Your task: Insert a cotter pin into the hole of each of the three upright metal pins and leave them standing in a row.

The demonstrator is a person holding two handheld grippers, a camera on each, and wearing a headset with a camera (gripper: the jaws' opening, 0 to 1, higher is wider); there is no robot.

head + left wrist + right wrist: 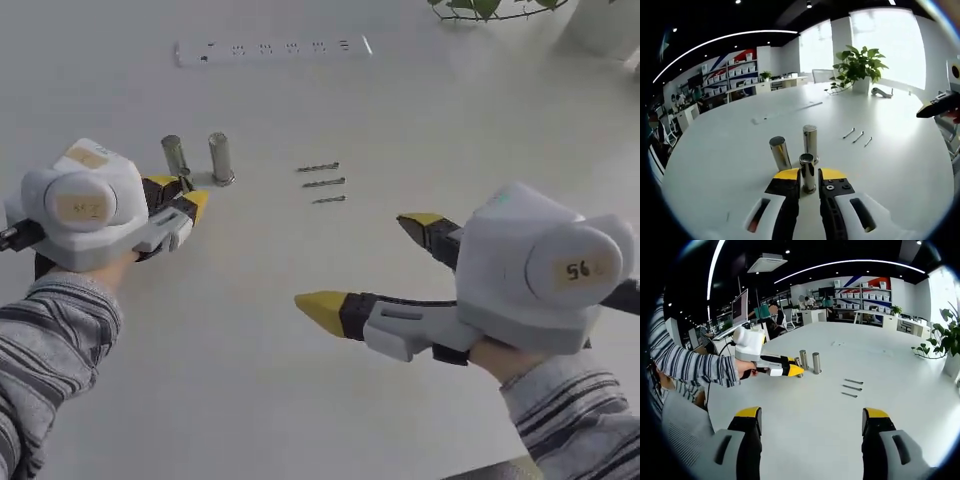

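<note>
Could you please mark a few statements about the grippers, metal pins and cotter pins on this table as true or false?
1. The left gripper is shut on one silver cylindrical metal pin. True.
2. Three thin grey cotter pins lie side by side on the white table. True.
3. The right gripper holds one of them. False: its jaws stand wide open and empty.
4. The other two metal pins lie flat. False: both stand upright.

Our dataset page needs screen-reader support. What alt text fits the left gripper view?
The left gripper grips one upright metal pin on a white table. Two more pins stand behind it; three cotter pins lie farther right.
</note>
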